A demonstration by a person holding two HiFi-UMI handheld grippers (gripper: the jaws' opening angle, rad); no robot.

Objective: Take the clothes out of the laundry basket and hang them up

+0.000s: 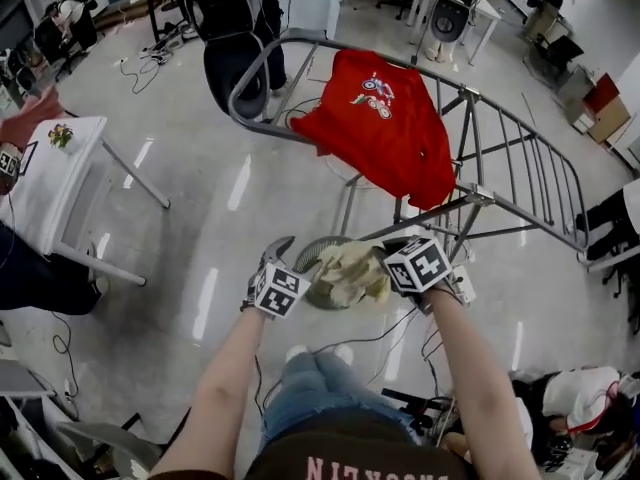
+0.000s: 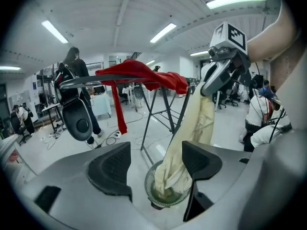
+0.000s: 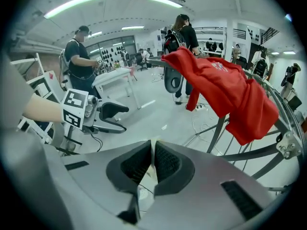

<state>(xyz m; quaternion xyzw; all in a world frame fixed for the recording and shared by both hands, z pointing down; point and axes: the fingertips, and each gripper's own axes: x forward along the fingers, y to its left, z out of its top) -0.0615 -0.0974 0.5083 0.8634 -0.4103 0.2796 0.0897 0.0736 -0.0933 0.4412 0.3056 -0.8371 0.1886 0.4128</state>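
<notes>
A cream garment (image 1: 350, 273) hangs bunched between my two grippers, above the round mesh laundry basket (image 1: 305, 253) on the floor. My right gripper (image 1: 392, 258) is shut on the garment's top edge; in the right gripper view a thin cream fold (image 3: 152, 145) is pinched between the pads. Seen from the left gripper view, the cloth (image 2: 192, 128) trails from the right gripper (image 2: 216, 78) down into the basket (image 2: 165, 198). My left gripper (image 1: 272, 255) is open just left of the cloth, holding nothing. A red shirt (image 1: 385, 118) lies draped over the grey drying rack (image 1: 470, 98).
A white table (image 1: 50, 183) stands at the left. A person (image 1: 235, 28) with dark gear stands behind the rack's far end. Cables run over the floor near my feet, and a person (image 1: 575, 398) sits low at the right.
</notes>
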